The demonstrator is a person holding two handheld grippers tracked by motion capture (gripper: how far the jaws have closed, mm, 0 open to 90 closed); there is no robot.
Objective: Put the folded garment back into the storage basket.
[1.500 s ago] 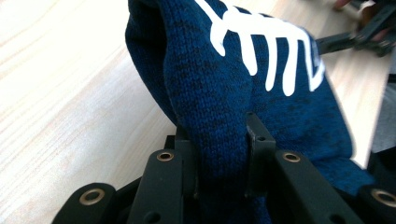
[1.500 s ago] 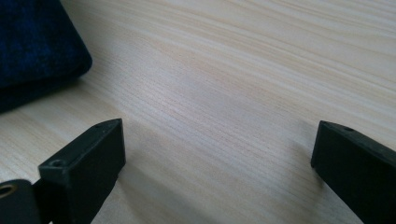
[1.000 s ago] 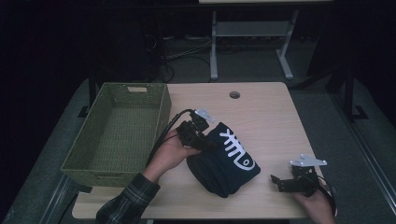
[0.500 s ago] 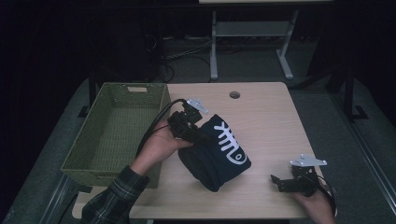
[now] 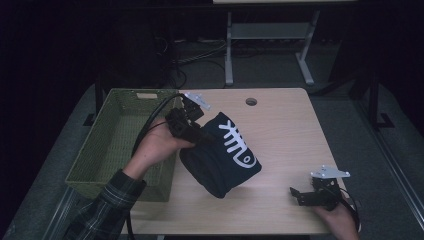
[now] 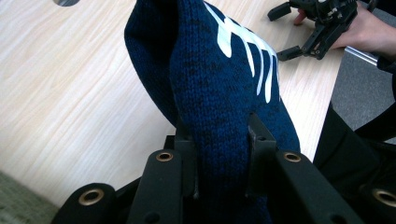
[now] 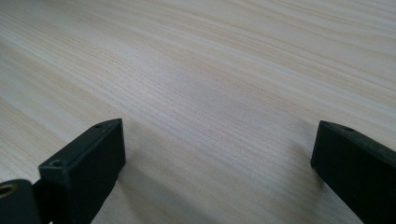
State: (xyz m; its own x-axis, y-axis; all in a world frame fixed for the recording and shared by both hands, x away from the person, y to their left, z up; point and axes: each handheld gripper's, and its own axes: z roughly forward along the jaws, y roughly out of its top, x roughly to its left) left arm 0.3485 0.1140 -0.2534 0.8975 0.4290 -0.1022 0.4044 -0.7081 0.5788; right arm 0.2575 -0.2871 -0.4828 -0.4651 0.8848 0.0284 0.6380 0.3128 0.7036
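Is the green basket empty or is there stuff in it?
Empty. From the high view, the green basket shows just its bare woven bottom; the navy garment hangs outside, beside it.

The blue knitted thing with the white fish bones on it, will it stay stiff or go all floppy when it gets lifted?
Probably floppy: the knitted cloth bunches into a fold between the left gripper jaws and sags in a soft lump over the table. It likely won't slip, since the fuzzy knit is pinched tight. It looks light, held by one gripper alone.

The room is dark. A light wood desk (image 5: 290, 130) stands on grey floor (image 5: 350, 120), with cables (image 5: 200, 55) behind it.
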